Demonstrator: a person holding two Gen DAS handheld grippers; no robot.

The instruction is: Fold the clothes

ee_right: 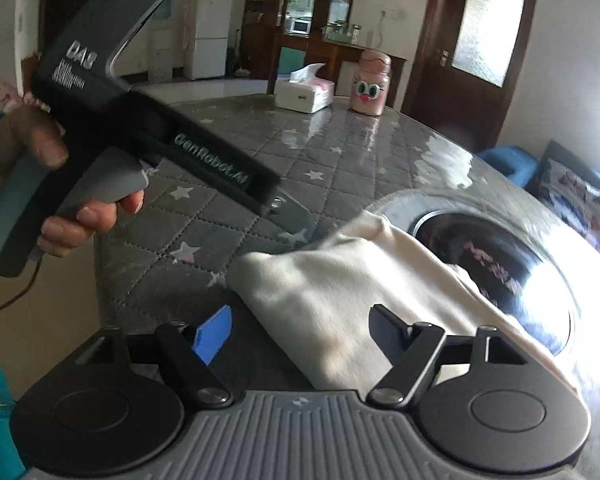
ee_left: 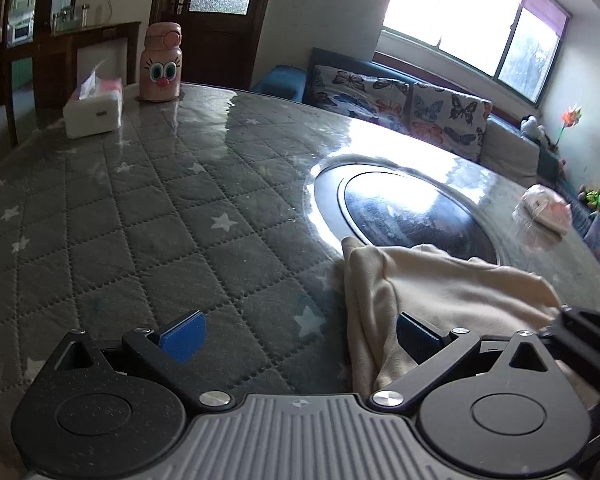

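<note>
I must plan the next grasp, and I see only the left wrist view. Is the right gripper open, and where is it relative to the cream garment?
Observer: The right gripper is open; the cream garment lies across the gap between its fingers, not pinched.
Operator: Is its left pad also over the cloth?
Observer: No, the blue pad is over the bare quilted table cover, beside the garment's edge.
Operator: How is the left gripper held?
Observer: A hand wraps its grey handle, off the table's edge.
</note>
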